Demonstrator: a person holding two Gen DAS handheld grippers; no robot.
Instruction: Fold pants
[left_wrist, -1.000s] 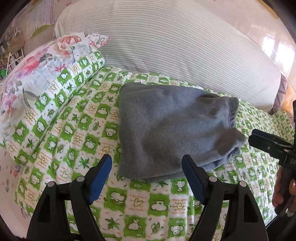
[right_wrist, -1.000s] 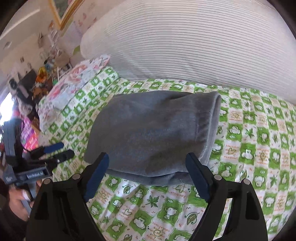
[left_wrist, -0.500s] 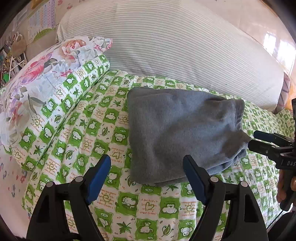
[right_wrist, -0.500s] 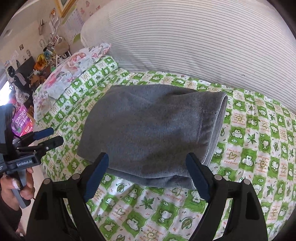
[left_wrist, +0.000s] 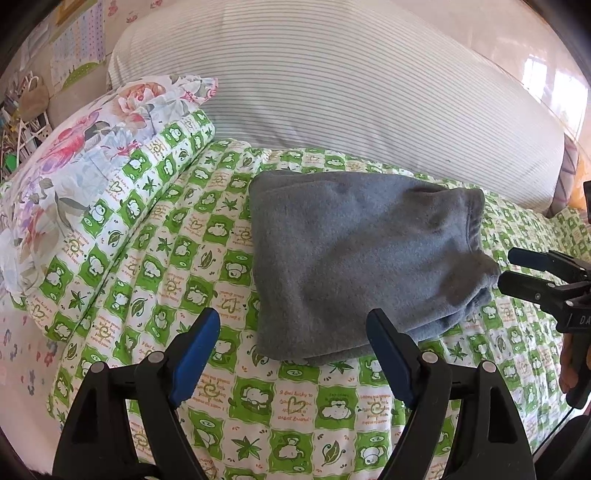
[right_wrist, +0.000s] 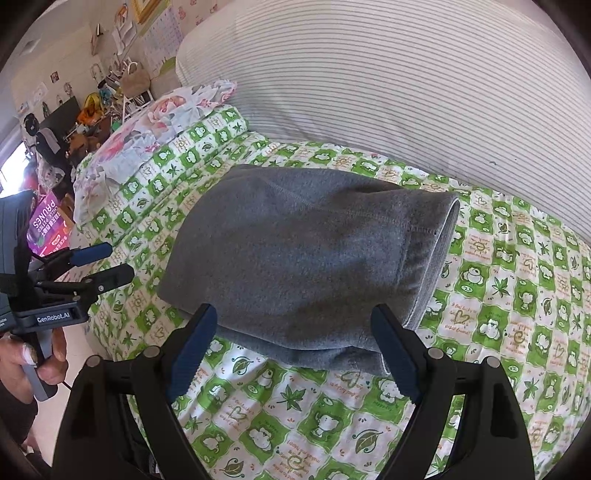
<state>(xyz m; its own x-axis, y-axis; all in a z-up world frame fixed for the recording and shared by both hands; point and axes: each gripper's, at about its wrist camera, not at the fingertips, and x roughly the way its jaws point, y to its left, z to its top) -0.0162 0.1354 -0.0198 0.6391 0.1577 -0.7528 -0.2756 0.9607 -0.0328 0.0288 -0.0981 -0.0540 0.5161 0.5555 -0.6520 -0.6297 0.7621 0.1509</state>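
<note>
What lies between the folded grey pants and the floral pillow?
Only green-checked bedspread; nothing rests on it between the grey pants and floral pillow, as the left wrist view shows.

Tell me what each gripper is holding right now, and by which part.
Nothing is held. The left gripper and the right gripper are both open, with empty jaws. The folded grey pants lie free on the green patterned bedspread.

Grey pants on green-and-white checked sheet; floral pillow; pinstriped white bolster.
</note>
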